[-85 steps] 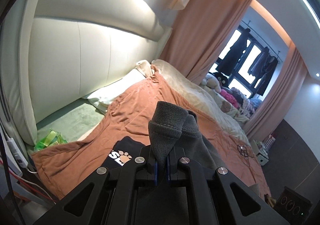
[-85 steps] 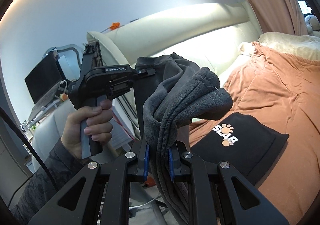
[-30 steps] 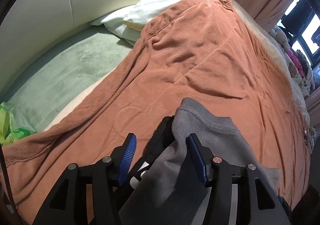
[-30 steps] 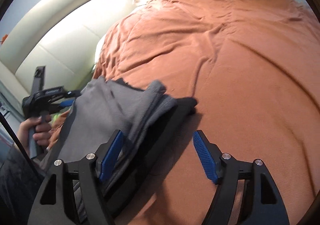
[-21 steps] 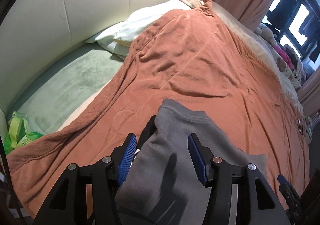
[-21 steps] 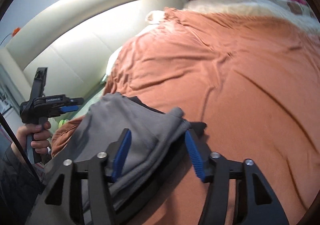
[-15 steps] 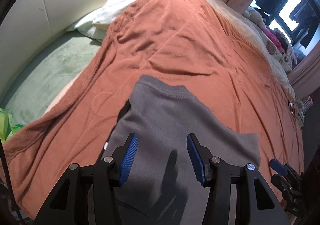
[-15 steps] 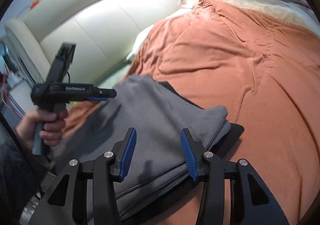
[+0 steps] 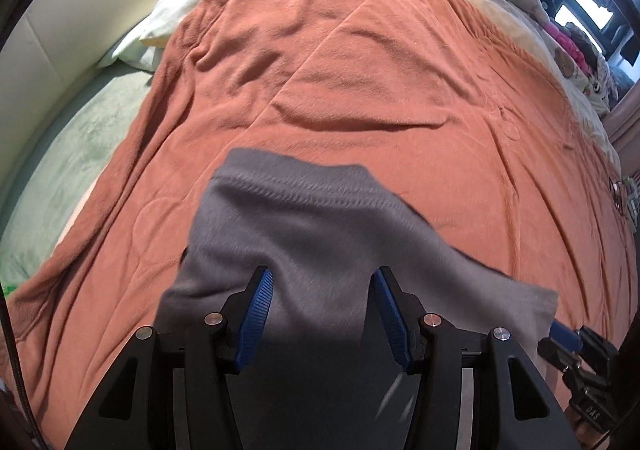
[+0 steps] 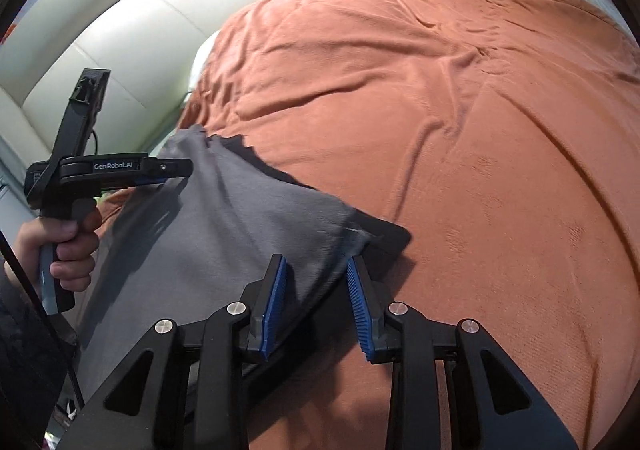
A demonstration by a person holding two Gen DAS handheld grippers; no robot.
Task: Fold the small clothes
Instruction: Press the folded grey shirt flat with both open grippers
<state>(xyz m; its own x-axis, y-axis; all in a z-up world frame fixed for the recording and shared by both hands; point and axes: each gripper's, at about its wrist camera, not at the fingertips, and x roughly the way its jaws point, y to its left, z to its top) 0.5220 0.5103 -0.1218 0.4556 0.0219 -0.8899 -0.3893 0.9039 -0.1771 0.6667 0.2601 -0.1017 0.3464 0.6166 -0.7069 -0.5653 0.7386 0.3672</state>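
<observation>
A grey garment point(image 9: 304, 234) lies spread flat on the orange blanket point(image 9: 360, 69), over a black garment point(image 10: 384, 236) whose edge peeks out on the right. My left gripper point(image 9: 323, 290) hovers above the grey cloth's near part, open, its blue pads clear of the fabric. The right wrist view shows the left gripper point(image 10: 176, 171) in a person's hand point(image 10: 68, 246), over the cloth's left corner. My right gripper point(image 10: 318, 290) sits over the right edge of the grey garment point(image 10: 224, 234). Its jaws are closing with that edge between them, the pads not pressing.
A cream padded headboard point(image 10: 132, 49) and a white pillow point(image 9: 180, 17) border the bed's far side, with a green sheet point(image 9: 72, 137) at the left. Soft toys and clutter point(image 9: 576, 45) lie by the window. Bare blanket stretches beyond the garments.
Both grippers let go of the grey garment, which went from hanging in the air to lying flat on the black one. The right jaws have narrowed, and the left gripper slid over the cloth.
</observation>
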